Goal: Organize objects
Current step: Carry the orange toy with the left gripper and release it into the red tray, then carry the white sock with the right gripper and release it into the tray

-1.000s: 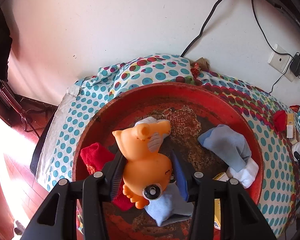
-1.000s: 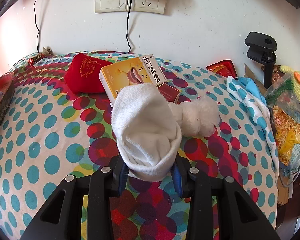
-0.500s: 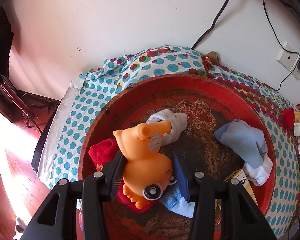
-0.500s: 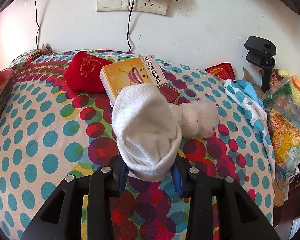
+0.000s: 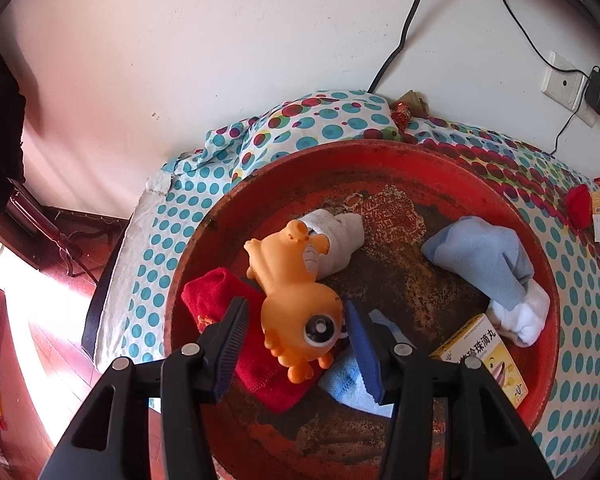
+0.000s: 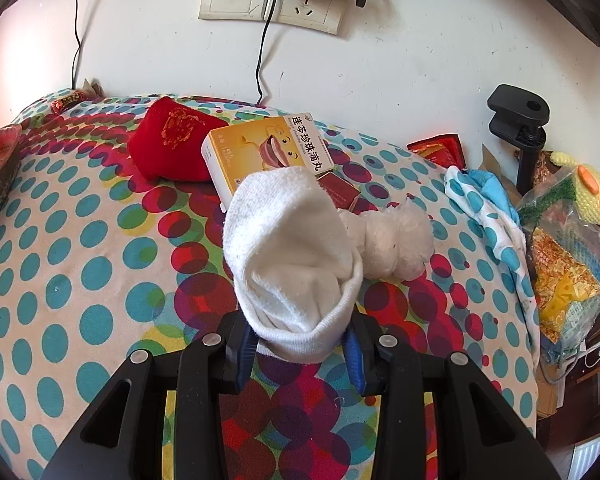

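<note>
An orange rubber duck toy [image 5: 296, 288] lies in the red basin [image 5: 380, 152], resting on a red pouch [image 5: 216, 292] and a light blue cloth [image 5: 348, 380]. My left gripper [image 5: 294, 306] straddles the toy's head; its jaws are opening and a gap shows between each pad and the toy. In the right wrist view my right gripper [image 6: 298, 332] is shut on a white sock [image 6: 288, 240], held above the dotted bedspread [image 6: 80, 260].
The basin also holds a grey-white sock [image 5: 336, 236], a blue sock [image 5: 484, 256], a white sock [image 5: 528, 316] and a yellow box [image 5: 484, 352]. On the bed lie a second yellow box [image 6: 260, 148], a red pouch [image 6: 172, 140] and a fluffy white bundle [image 6: 396, 240]. A plastic bag [image 6: 568, 240] sits at the right.
The left jaws have widened and let go of the orange toy, which now lies tilted on the red pouch. The right gripper and its sock have not moved.
</note>
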Action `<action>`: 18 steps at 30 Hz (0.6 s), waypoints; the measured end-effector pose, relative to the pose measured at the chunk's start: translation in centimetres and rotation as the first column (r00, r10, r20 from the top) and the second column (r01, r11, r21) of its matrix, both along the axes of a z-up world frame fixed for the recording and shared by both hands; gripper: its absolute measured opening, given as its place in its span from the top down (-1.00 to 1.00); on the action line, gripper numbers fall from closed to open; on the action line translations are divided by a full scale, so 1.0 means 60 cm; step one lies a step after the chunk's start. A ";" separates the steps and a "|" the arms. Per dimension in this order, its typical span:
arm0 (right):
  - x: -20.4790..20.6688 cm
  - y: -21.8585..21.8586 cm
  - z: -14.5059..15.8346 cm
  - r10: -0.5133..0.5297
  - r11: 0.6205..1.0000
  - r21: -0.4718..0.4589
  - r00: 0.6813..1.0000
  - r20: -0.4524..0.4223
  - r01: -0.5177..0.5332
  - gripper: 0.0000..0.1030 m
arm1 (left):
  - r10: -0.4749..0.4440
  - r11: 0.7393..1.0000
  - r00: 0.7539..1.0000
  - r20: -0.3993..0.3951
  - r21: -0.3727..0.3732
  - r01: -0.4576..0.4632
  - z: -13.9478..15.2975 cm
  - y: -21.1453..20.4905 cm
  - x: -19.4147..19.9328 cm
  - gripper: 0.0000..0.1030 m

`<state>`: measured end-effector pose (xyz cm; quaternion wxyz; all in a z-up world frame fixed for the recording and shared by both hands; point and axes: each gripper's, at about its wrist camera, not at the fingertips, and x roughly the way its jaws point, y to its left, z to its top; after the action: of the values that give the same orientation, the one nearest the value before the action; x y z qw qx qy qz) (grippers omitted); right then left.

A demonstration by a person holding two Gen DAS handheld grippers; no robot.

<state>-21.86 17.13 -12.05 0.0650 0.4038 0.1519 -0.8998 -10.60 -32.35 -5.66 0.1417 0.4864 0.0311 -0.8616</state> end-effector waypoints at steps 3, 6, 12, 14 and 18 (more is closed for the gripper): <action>0.001 -0.003 -0.001 0.000 1.000 0.013 1.000 -0.005 0.000 0.33 | 0.008 1.000 1.000 -0.020 0.012 -0.007 0.009 0.004 0.024 -0.04; 0.001 -0.003 -0.001 -0.017 1.000 0.008 1.000 -0.002 0.017 0.33 | 0.006 1.000 0.999 -0.036 -0.007 -0.007 0.016 0.012 0.049 -0.10; 0.006 -0.014 0.007 -0.055 0.998 -0.012 0.998 0.032 0.055 0.42 | 0.008 0.999 0.998 -0.064 -0.053 -0.012 0.028 0.030 0.095 -0.13; 0.015 -0.019 0.013 -0.052 0.998 -0.026 0.998 0.039 0.053 0.42 | 0.011 0.998 0.997 -0.082 -0.059 -0.016 0.030 0.034 0.113 -0.13; 0.043 -0.029 0.037 -0.047 0.995 -0.082 0.998 0.037 0.050 0.42 | 0.026 0.997 0.995 -0.098 -0.069 -0.032 0.026 0.039 0.137 -0.14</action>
<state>-19.29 15.39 -9.86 0.0626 0.4201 0.1037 -0.8994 -2.39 -29.99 -4.10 0.1695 0.4383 0.0148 -0.8826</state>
